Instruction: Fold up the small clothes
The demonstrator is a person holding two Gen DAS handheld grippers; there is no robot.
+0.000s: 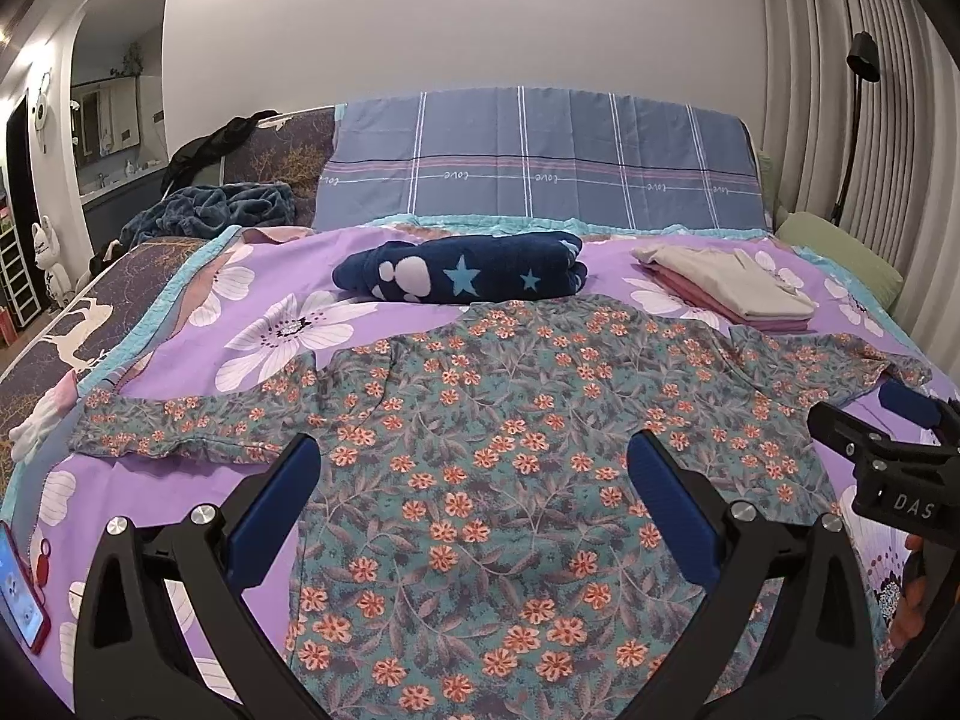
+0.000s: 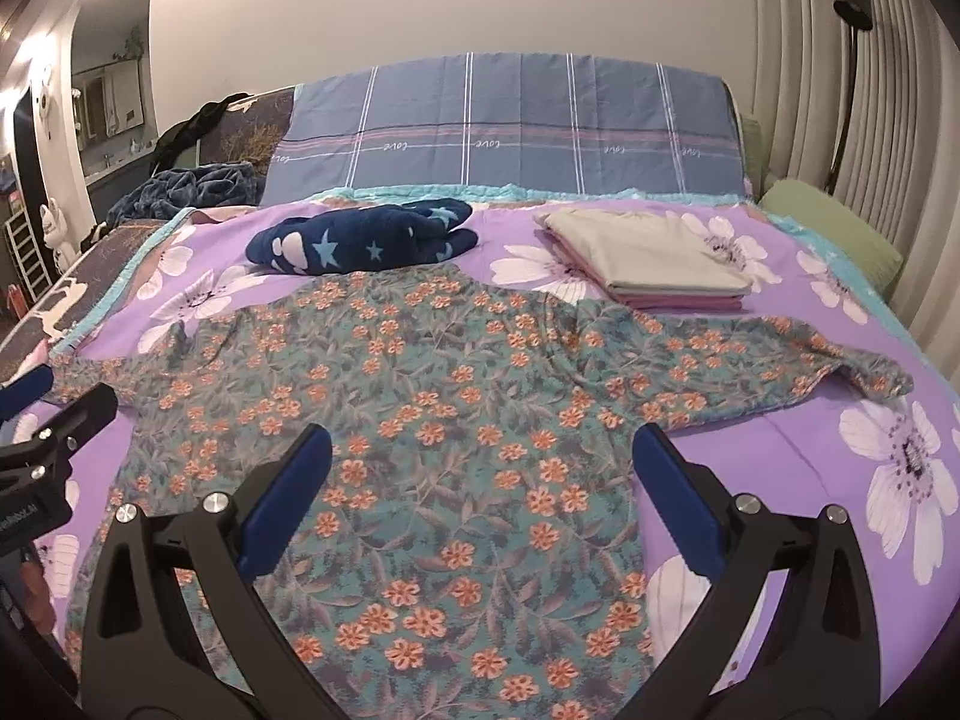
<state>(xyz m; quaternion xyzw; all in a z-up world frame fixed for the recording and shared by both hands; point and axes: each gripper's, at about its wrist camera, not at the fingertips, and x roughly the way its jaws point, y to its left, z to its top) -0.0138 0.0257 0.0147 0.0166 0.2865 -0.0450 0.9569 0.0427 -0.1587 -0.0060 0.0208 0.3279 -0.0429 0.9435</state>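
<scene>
Two black grippers with blue pads, the left gripper (image 1: 474,468) and the right gripper (image 2: 480,459), hang with fingers spread wide, grasping nothing, above a teal long-sleeved shirt with orange flowers (image 1: 480,450) spread flat on the purple floral bedspread (image 1: 180,324). Beyond it lie a rolled navy star-print fleece (image 1: 462,270) and, far right, a folded beige-and-pink stack (image 1: 729,288).

Red-cased phone (image 1: 21,594), black floor lamp (image 1: 859,114) — green pillow (image 1: 840,255)

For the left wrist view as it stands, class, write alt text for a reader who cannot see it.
A floral long-sleeved top lies spread flat, sleeves out, on a purple flowered bedspread, framed by the open left hand-held gripper. Behind it sit a folded navy star blanket and a stack of folded clothes; the right hand-held gripper enters at right.
</scene>
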